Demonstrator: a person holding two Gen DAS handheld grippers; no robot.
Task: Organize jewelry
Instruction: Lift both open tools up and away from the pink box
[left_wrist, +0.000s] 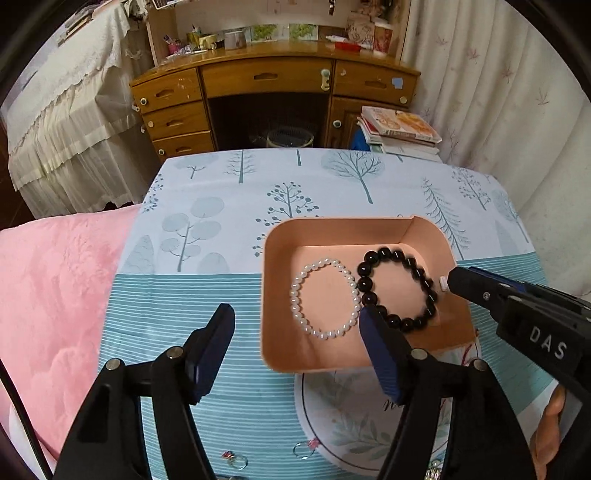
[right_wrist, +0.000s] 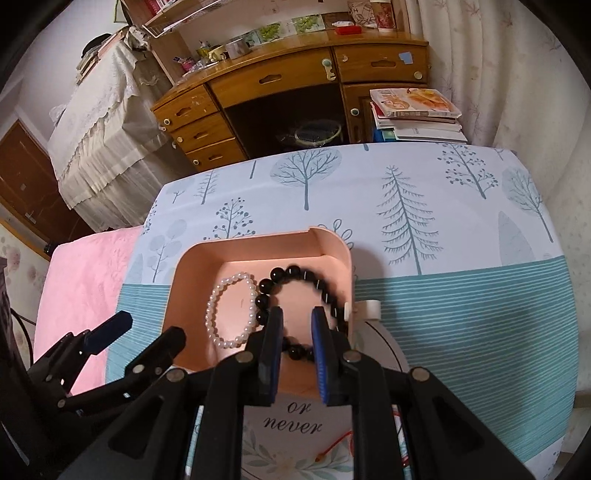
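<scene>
Right gripper (right_wrist: 297, 325) hangs over the near edge of the pink tray (right_wrist: 192, 273), jaws narrowly apart and holding nothing, straddling the near arc of the black bead bracelet (right_wrist: 295, 275). Left gripper (left_wrist: 295, 325) stands wide and unloaded at the tray's near-left corner. Both the black strand and the pearl bracelet (right_wrist: 231, 312) lie flat inside the tray on the bench (right_wrist: 461, 314), touching or nearly so. I judge the beads hard, smooth and slippery, the strands limp; I would pinch across one strand, not a single bead. Only my left view shows small rings (left_wrist: 236, 459) lying on the cloth nearer me; only my right view reads the printed card (right_wrist: 295, 421).
</scene>
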